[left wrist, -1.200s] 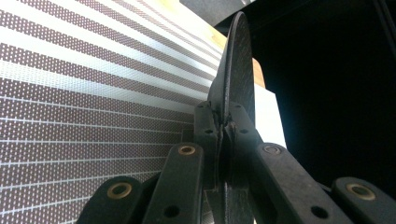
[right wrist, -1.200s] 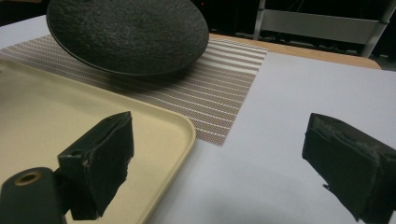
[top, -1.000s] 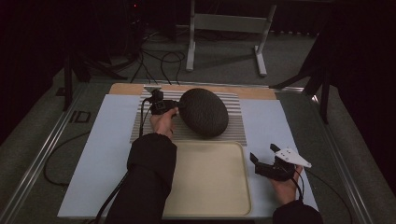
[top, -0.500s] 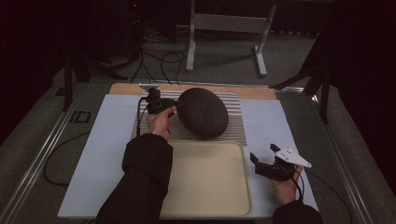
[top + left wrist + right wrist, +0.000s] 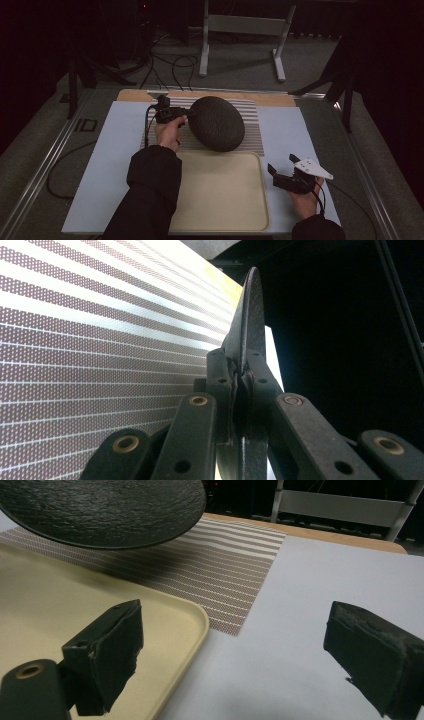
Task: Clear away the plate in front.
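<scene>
Your left tongs [image 5: 239, 385] are clamped on the rim of the round dark textured plate [image 5: 216, 123], seen edge-on in the left gripper view; high view shows it tilted over the striped woven placemat [image 5: 252, 137]. Right tongs [image 5: 235, 655] gape apart w/ nothing between, just beside the beige plastic tray [image 5: 220, 192]; bare counter [image 5: 320, 580] ahead.

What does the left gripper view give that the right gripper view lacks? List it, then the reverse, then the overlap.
Left gripper view: the left gripper with its jaws shut on the rim of the dark plate, seen edge-on. Right gripper view: the right gripper with jaws wide apart and nothing between them, the beige tray and the pale blue table cover. Shared: the plate and the striped mat.
</scene>
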Motion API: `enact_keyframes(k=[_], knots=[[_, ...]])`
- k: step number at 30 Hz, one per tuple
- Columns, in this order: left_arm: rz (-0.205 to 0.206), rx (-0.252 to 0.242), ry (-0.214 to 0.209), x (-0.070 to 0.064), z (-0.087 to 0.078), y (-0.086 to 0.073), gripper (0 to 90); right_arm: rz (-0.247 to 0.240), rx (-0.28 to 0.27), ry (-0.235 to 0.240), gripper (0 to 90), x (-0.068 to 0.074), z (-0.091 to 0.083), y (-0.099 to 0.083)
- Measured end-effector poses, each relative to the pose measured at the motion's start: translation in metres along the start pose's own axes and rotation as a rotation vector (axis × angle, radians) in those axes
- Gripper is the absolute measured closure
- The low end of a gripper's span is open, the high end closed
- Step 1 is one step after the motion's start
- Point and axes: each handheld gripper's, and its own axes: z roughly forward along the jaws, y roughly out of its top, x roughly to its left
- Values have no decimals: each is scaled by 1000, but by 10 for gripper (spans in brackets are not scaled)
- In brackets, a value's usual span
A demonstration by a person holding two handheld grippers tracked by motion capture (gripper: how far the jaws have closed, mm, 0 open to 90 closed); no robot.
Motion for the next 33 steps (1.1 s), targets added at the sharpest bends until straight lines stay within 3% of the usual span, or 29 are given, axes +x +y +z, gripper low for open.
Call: enact_keyframes(k=[8, 33], knots=[[-10, -1, -17, 2, -7, -3, 854, -1, 1, -1, 91, 0, 0, 0], [16, 19, -44, 8, -22, -15, 849, -5, 4, 0, 91, 1, 1, 0]])
